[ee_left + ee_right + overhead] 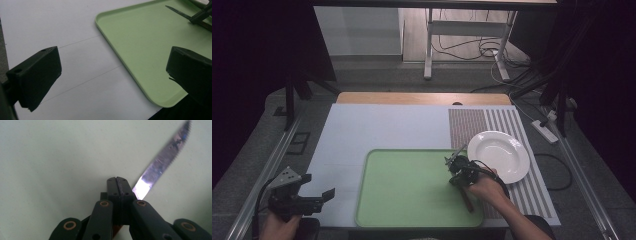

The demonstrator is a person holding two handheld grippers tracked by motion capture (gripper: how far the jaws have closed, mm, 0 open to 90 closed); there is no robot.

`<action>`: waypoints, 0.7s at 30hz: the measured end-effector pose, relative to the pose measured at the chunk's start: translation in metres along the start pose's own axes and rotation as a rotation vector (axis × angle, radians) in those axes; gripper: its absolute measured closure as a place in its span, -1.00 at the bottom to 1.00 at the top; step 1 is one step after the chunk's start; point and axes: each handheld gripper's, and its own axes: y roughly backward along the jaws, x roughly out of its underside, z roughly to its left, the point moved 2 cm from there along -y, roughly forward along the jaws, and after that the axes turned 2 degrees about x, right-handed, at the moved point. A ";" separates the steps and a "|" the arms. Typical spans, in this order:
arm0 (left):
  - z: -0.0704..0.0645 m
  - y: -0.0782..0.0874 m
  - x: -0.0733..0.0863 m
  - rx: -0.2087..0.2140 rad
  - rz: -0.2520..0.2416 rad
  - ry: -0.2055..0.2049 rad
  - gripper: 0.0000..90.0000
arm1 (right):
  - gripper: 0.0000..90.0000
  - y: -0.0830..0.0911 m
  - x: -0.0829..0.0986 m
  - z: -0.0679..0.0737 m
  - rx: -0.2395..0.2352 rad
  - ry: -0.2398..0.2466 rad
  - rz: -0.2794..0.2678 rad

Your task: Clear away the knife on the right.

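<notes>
A knife with a serrated blade [160,165] and a brown handle [468,202] lies on the right part of the green tray [407,190]. My right gripper [452,161] is low over the knife. In the right gripper view its jaws [117,181] are pressed flat together, and the knife passes beneath them, blade toward the upper right, not pinched between them. My left gripper [319,186] hovers over the white mat left of the tray, open and empty [112,72]. From the left gripper view the blade [177,11] and the right gripper [202,15] show at the tray's far side.
A white plate [499,155] stands on the striped mat just right of the tray. The pale mat [382,127] covers the table behind and left of the tray. Beyond the table are a desk frame and floor cables [482,47].
</notes>
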 end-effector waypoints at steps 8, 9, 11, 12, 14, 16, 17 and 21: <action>0.000 0.000 0.000 0.000 0.001 -0.002 -1.00 | 1.00 0.005 0.011 -0.007 0.001 -0.035 0.007; 0.000 0.000 0.000 -0.001 0.002 -0.003 -1.00 | 1.00 0.005 0.013 -0.008 0.000 -0.039 0.009; 0.000 0.000 0.000 -0.001 0.002 -0.003 -1.00 | 1.00 0.006 0.015 -0.009 0.001 -0.045 0.010; 0.000 0.000 0.000 0.000 0.002 -0.002 -1.00 | 1.00 0.007 0.016 -0.010 0.002 -0.046 0.012; 0.000 0.000 0.000 0.000 0.002 -0.001 -1.00 | 1.00 0.007 0.017 -0.012 0.002 -0.052 0.014; 0.000 0.000 0.000 0.001 0.001 -0.001 -1.00 | 1.00 0.008 0.018 -0.013 0.001 -0.059 0.015; 0.000 0.000 0.000 0.000 0.002 -0.002 -1.00 | 1.00 0.008 0.019 -0.014 0.003 -0.060 0.017; 0.000 0.000 0.000 0.000 0.003 -0.003 -1.00 | 1.00 0.010 0.023 -0.017 0.006 -0.070 0.024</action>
